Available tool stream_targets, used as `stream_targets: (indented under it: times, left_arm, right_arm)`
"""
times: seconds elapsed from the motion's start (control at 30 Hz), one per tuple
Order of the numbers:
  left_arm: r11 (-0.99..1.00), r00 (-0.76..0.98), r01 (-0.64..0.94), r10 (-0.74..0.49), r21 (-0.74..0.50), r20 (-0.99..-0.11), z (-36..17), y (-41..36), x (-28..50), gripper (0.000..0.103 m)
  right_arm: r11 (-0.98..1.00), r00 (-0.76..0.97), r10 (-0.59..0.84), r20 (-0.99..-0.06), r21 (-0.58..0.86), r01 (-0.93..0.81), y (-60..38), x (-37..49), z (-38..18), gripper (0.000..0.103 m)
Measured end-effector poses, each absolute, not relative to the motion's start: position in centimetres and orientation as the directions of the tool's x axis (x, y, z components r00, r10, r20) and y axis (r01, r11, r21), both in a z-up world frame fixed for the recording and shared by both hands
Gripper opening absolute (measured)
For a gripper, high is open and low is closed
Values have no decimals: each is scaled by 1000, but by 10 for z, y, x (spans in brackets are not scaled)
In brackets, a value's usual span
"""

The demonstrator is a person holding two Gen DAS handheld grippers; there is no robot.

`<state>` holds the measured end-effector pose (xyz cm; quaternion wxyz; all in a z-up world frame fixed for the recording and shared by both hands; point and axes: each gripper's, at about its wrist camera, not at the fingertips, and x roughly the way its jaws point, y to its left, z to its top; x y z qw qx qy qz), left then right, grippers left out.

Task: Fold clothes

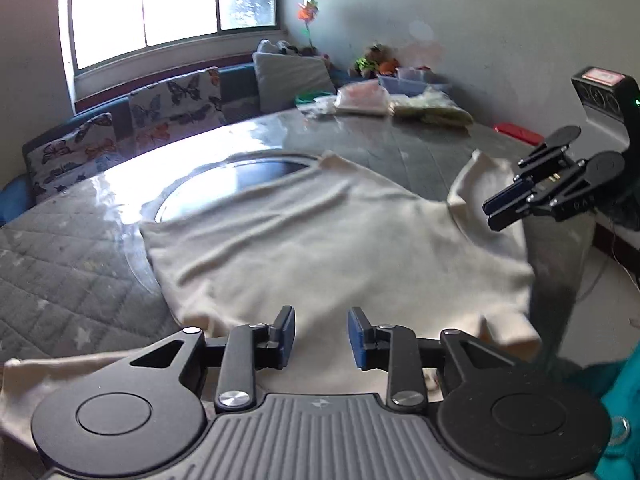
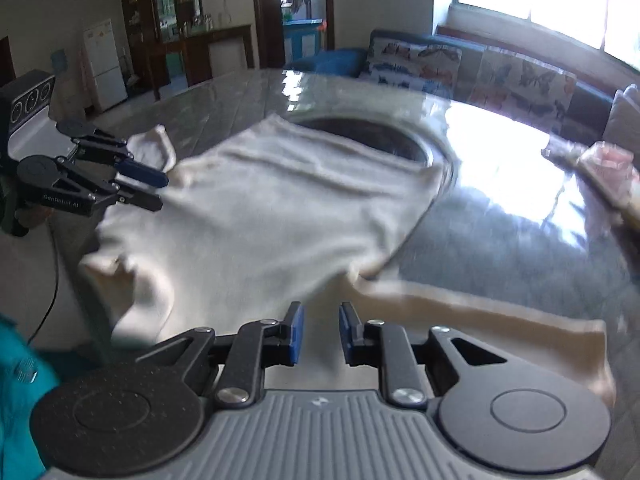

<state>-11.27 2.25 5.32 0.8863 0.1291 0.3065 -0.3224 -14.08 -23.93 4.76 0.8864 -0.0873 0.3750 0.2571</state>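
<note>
Left wrist view: left gripper (image 1: 321, 338) has its jaws spread, nothing between the blue pads, hovering over the near hem of the cream shirt (image 1: 320, 240). Shirt lies flat on the grey quilted table (image 1: 72, 264), its far edge lapping over the round dark inset (image 1: 240, 184). One sleeve (image 1: 480, 176) sticks up at far right, just beside the right gripper (image 1: 504, 208).

Right wrist view: right gripper (image 2: 321, 334) also spread, empty, above the shirt's near edge (image 2: 280, 220). Left gripper (image 2: 160, 190) shows at left, close to a sleeve (image 2: 156, 148); no contact visible. Its side plate reads roughly "GenRobot AI", lettering small and soft. Red label on top of the right unit (image 1: 602, 77) is unreadable.

Far right on the table: folded clothes pile (image 1: 400, 104). Butterfly-print cushions (image 1: 176, 100) on the sofa under the window (image 1: 160, 4). White fridge (image 2: 102, 64) at far left of the right view.
</note>
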Motion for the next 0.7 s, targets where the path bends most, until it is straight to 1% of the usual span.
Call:
stream_targets:
  times: [0.1,0.27,0.33,0.43,0.57,0.63,0.7]
  left_arm:
    - [788,615,616,-471,11,-633,49,20,-92,32]
    - [839,610,544,-407,-15,-680,32,33,-67,32]
    - [847,612,531,-412,-36,-675,31,42,-66,32]
    - [858,623,512,-403,-40,-671,31,50,-66,32]
    - [858,622,511,-408,-48,-669,33,53,-66,32]
    - [858,622,511,-408,-49,-668,34,52,-66,34]
    - [860,629,509,-409,-47,-661,37,47,-64,37]
  right_arm:
    - [860,606,387,-695,34,-509,-231,-113,51,20]
    - [867,602,391,-696,59,-495,-217,-60,46,21]
    - [873,598,382,-705,62,-484,-214,-43,40,21]
    - [887,587,361,-725,72,-457,-212,-15,25,21]
    - [904,590,346,-730,90,-418,-216,6,16,21]
    - [919,600,325,-731,95,-382,-216,15,17,21]
    - [912,598,349,-722,114,-394,-210,18,21,21]
